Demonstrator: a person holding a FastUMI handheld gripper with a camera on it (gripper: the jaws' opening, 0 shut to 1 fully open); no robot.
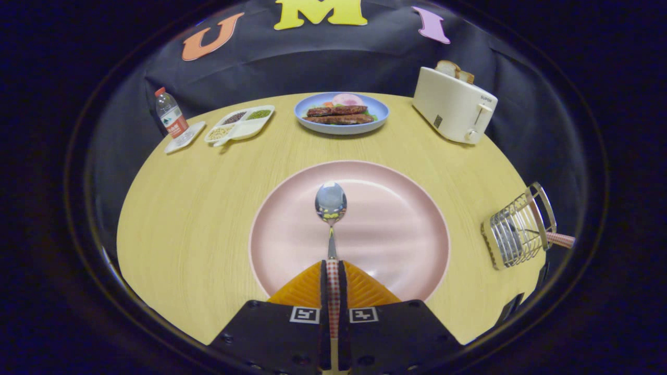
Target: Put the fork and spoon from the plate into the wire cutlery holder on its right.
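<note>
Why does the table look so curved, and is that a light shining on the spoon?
Gripper view: fisheye lens bows the pale wooden table; glare glints on the shiny metal spoon clamped in the gripper and on the round pink plate; everything looks sharp.

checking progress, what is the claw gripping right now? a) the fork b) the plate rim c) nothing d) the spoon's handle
d: the claw has both fingers pressed on the checked handle of the spoon, whose bowl lies ahead over the pink plate.
</note>
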